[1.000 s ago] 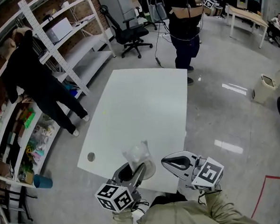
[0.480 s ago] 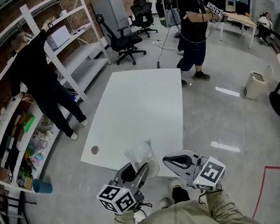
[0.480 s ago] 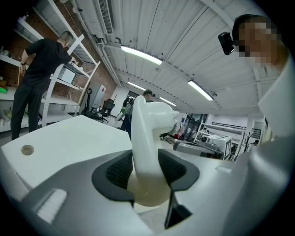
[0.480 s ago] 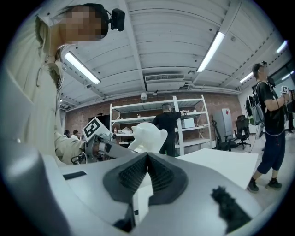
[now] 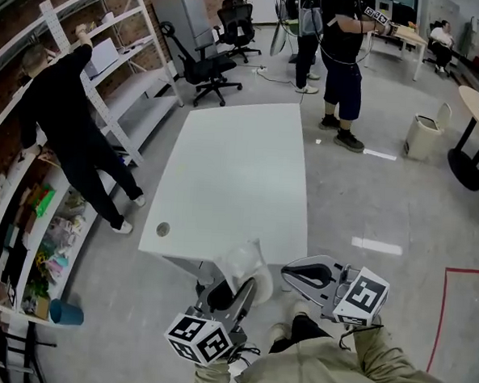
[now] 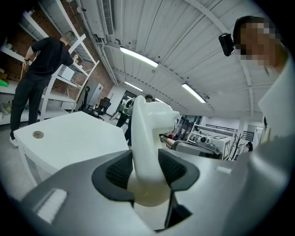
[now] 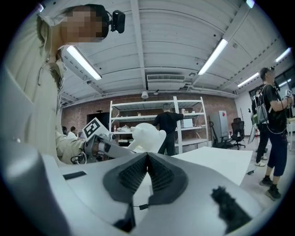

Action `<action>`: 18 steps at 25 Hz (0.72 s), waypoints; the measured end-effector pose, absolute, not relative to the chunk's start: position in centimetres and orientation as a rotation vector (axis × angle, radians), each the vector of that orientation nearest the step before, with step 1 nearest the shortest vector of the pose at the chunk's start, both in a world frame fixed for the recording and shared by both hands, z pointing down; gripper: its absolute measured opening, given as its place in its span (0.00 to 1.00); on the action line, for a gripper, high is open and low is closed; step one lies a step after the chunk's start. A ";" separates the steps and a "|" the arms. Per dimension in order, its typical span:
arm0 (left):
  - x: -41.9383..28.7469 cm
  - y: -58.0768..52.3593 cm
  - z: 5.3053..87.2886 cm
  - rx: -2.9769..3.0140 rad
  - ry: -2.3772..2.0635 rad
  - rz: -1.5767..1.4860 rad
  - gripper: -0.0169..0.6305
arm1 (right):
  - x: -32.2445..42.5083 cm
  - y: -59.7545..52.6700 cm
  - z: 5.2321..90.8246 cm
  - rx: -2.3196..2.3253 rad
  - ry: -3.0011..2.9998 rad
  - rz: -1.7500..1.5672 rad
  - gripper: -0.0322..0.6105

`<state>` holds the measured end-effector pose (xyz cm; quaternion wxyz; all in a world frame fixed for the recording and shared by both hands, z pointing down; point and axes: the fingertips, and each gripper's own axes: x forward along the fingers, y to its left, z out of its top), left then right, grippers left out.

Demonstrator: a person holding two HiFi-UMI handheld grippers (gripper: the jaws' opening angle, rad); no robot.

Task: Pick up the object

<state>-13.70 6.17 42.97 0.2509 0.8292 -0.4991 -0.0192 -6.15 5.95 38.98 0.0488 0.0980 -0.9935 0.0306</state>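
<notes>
The object point(image 5: 244, 266) is a pale white moulded plastic piece with a lumpy top. My left gripper point(image 5: 235, 288) is shut on its lower part and holds it upright in the air, just off the near edge of the white table point(image 5: 241, 162). In the left gripper view the object point(image 6: 150, 133) stands between the two black pads point(image 6: 119, 171), which press on both its sides. My right gripper point(image 5: 288, 274) hovers to the right of it, shut with nothing between the fingers. In the right gripper view its jaws point(image 7: 147, 174) meet, and the object point(image 7: 146, 135) shows beyond them.
The table has a round hole point(image 5: 163, 230) at its near left corner. A person in black point(image 5: 69, 128) works at the shelving point(image 5: 29, 198) on the left. Office chairs point(image 5: 203, 59), another standing person point(image 5: 345, 47) and a bin point(image 5: 425, 137) are at the back. Red tape point(image 5: 440, 320) marks the floor.
Both grippers and the held object have drawn back from the table, from above its near edge to over the floor in front of it. The grip has not changed.
</notes>
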 end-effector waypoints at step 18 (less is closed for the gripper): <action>-11.1 8.3 40.4 2.328 -1.357 0.002 0.31 | -4.2 8.0 36.9 0.302 -3.049 0.037 0.06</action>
